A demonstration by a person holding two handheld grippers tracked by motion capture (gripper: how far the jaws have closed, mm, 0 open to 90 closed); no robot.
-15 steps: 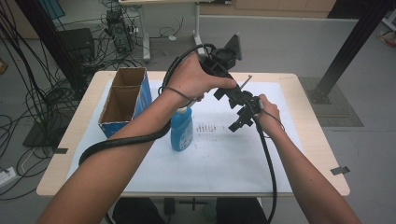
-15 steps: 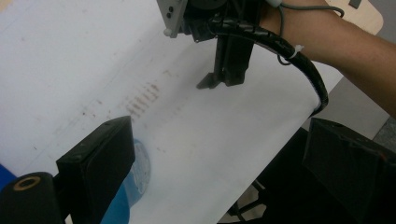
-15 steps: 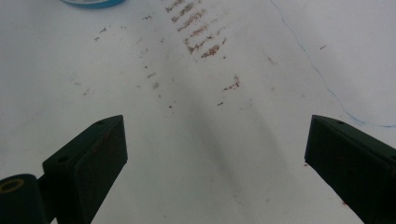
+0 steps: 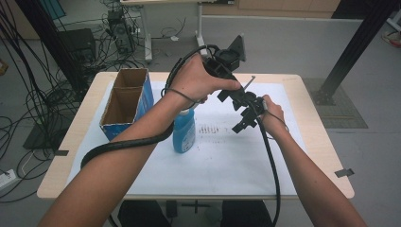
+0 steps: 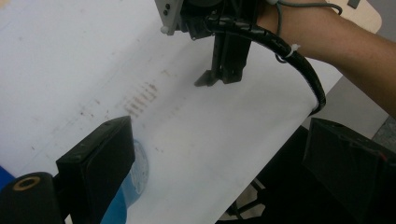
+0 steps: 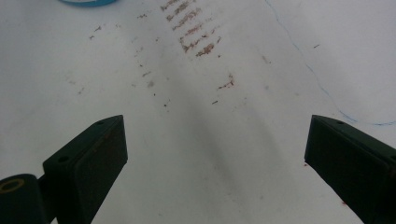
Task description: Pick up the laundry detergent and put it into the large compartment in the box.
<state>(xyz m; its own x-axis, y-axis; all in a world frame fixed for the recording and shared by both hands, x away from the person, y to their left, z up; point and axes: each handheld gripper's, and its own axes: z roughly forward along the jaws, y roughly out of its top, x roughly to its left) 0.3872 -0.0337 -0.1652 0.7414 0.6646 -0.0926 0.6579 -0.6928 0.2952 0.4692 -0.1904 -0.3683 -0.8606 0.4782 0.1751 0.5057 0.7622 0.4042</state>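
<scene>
While both hands are hovering above the paper:
Left gripper (image 4: 226,78): gaping wide, holding nothing.
Right gripper (image 4: 246,120): gaping too, empty.
Bottle (image 4: 184,131): nearest; lowering straight over it, keeping it upright.

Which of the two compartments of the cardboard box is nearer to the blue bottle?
The front compartment of the blue-sided cardboard box, nearer the person, stands beside the blue plastic bottle; the other compartment lies farther back.

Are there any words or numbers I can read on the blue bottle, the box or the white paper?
No readable words or numbers.
Blue bottle: no readable label; too blurred.
Cardboard box: blue outside, plain brown inside, no writing visible.
White paper: rows of small brownish marks, smudges rather than letters.
</scene>
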